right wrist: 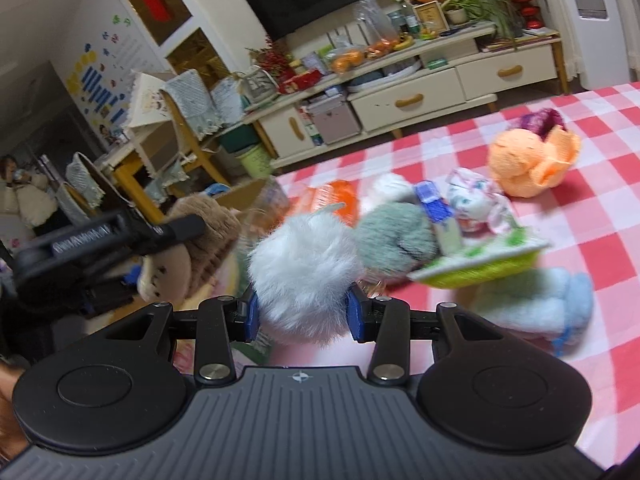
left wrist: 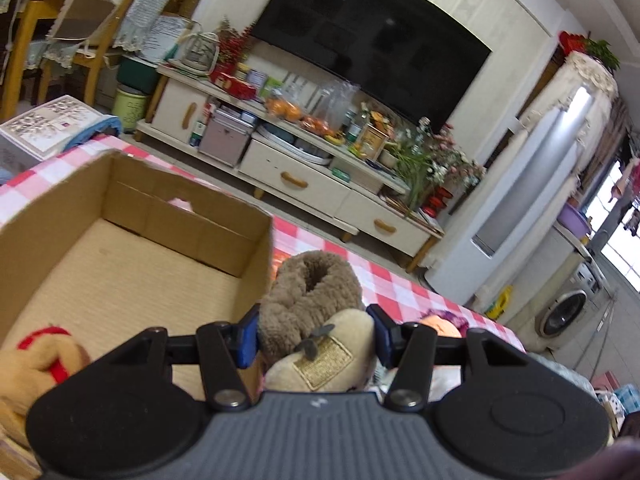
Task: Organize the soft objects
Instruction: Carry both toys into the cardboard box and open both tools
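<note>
The left claw was clamped on a brown plush boot, its blue pads pressed into the fleece on both sides, just beside the near corner of the open box at 10 o'clock. A tan toy with a red ribbon lay in the box at 8 o'clock, and something pink peeked over its far wall. The right claw was clamped on a white pompom — lifted above the checked worktop. Past it, at 1 o'clock, lay a grey-green plush, a green-edged cloth and, farther off, an orange plush; a pale blue plush lay at 3 o'clock. The boot showed at 10 o'clock in the right view.
</note>
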`<state>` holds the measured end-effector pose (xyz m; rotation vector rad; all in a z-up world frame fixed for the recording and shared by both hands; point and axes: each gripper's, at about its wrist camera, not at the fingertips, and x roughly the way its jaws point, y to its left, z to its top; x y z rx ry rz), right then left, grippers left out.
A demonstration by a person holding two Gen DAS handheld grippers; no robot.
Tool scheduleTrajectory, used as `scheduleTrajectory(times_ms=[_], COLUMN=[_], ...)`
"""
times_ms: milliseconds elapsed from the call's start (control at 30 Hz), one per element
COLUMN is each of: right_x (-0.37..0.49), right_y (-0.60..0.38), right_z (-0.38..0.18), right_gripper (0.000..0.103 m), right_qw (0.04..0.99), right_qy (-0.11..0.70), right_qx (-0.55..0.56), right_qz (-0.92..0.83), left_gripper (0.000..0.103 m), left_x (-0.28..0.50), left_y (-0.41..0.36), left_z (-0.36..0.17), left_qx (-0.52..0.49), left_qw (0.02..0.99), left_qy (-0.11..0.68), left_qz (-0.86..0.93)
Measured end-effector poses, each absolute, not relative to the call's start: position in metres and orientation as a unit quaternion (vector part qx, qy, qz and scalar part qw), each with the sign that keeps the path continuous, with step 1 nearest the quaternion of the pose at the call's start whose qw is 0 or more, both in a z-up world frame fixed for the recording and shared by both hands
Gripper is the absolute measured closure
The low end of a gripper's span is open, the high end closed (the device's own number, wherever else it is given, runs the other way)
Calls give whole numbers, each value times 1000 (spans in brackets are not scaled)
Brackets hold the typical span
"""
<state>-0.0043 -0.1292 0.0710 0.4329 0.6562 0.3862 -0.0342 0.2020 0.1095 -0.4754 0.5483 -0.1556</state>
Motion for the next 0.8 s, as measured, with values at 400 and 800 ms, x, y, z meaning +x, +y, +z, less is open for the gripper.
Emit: scheduleTrajectory(times_ms=[400, 800], right_x=[18, 36], right_y=[-80, -41], right_z=[90, 66], right_gripper=[50, 29], right_qw=[886, 879], right_qy=[298, 333], right_qx=[217, 152], right_qz=[280, 304], left_gripper=[49, 43], left_x=[-34, -24], left_y=[243, 280], left_z=[107, 94], left_qx=[-260, -279], left_qw=[931, 916], left_qy=[256, 281], left_qz=[-6, 68])
